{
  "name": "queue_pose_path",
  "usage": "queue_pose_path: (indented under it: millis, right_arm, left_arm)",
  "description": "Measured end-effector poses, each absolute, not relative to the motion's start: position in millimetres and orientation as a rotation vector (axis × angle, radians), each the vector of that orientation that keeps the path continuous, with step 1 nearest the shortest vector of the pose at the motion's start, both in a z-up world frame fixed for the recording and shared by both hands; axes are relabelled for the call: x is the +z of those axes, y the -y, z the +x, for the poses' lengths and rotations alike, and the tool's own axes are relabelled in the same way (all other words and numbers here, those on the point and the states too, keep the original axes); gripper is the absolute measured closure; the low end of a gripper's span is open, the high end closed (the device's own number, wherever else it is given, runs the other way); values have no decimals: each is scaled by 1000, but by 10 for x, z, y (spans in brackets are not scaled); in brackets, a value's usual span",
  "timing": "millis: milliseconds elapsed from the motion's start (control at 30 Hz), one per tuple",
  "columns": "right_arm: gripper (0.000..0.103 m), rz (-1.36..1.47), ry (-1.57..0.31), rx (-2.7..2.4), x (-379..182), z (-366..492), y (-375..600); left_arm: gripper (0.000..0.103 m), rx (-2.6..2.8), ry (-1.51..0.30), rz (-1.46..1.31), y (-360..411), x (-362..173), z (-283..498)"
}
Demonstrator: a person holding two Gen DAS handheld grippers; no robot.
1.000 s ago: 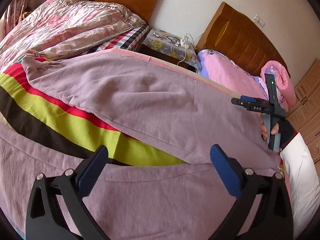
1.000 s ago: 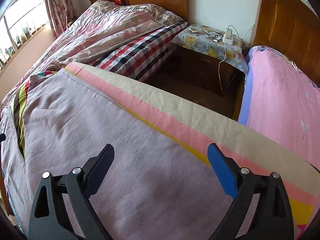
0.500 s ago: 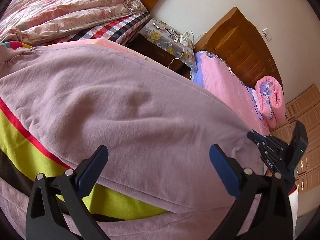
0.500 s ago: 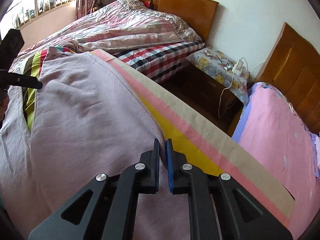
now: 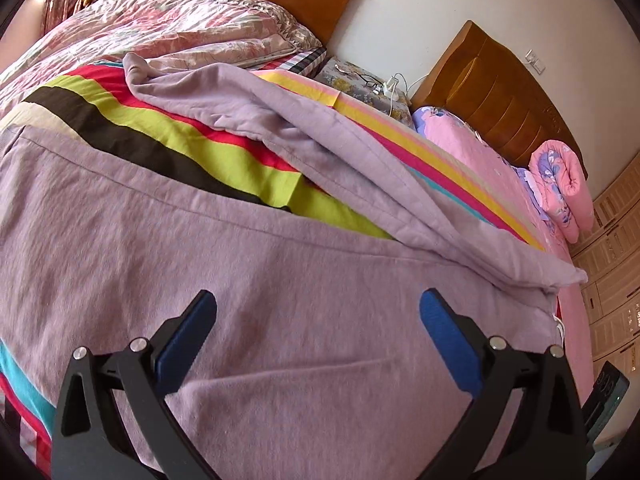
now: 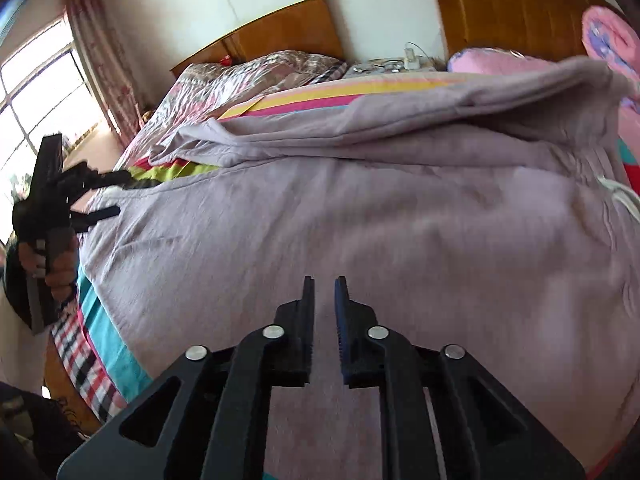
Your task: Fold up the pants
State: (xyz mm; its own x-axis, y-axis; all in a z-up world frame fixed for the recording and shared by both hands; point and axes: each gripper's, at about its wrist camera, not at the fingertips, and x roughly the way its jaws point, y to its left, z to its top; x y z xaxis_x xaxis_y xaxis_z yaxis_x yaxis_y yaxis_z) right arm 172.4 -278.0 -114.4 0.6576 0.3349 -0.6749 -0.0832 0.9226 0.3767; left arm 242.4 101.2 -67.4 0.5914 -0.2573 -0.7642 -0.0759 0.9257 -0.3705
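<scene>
Lilac pants [image 5: 260,280] lie spread on a striped sheet [image 5: 192,136] on the bed. The near leg lies flat; the far leg [image 5: 332,148] is rumpled and partly folded over. My left gripper [image 5: 316,320] is open and empty just above the near leg. In the right wrist view the pants [image 6: 360,220] fill the frame, with a white drawstring [image 6: 616,196] at the right. My right gripper [image 6: 323,292] hovers over the pants with its jaws a narrow gap apart and nothing between them. The left gripper [image 6: 108,196] shows at the far left, open.
A quilted floral cover [image 5: 160,28] lies on the far bed. A nightstand [image 5: 360,84] with glasses and a charger stands between two wooden headboards. A rolled pink blanket [image 5: 560,184] lies on the pink bed at right. A window [image 6: 32,100] is at left.
My right gripper, shut half a second ago at the far leg's edge, has opened a little and pulled back. The far leg now lies rumpled. My left gripper moved back over the near leg.
</scene>
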Motion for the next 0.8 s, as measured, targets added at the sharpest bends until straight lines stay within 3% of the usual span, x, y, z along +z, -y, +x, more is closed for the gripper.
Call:
queue_pose_path:
  millis: [33, 67, 167, 367, 400, 433, 500, 700, 767, 800]
  right_arm:
    - [34, 376, -792, 206, -1081, 1728, 2938]
    - [30, 431, -751, 175, -1008, 1750, 3111]
    - [30, 591, -669, 114, -814, 2003, 3588]
    - [30, 821, -769, -81, -909, 3077, 4084]
    - [42, 839, -799, -113, -968, 3162, 4069]
    - [70, 875, -807, -112, -1022, 3178, 4047]
    - [90, 868, -754, -108, -1047, 3014, 3961]
    - [91, 823, -631, -31, -988, 2621, 3836]
    - [91, 828, -623, -12, -956, 2629, 3848]
    - [91, 826, -622, -4, -943, 2647, 3849]
  left_arm:
    - [1, -116, -936, -384, -1018, -704, 2344]
    - [1, -124, -932, -382, -1002, -690, 2316]
    - [1, -153, -925, -384, -929, -685, 2252]
    - [1, -178, -938, -374, -772, -697, 2358]
    - [1, -177, -937, -370, -759, -684, 2398]
    - [1, -175, -936, -367, -749, -667, 2432]
    - [1, -182, -932, -373, -764, -621, 2525]
    - [1, -261, -973, -567, -808, -522, 3235]
    - [3, -266, -1012, -658, -794, -561, 3561]
    - [9, -260, -1028, -690, -782, -576, 3709]
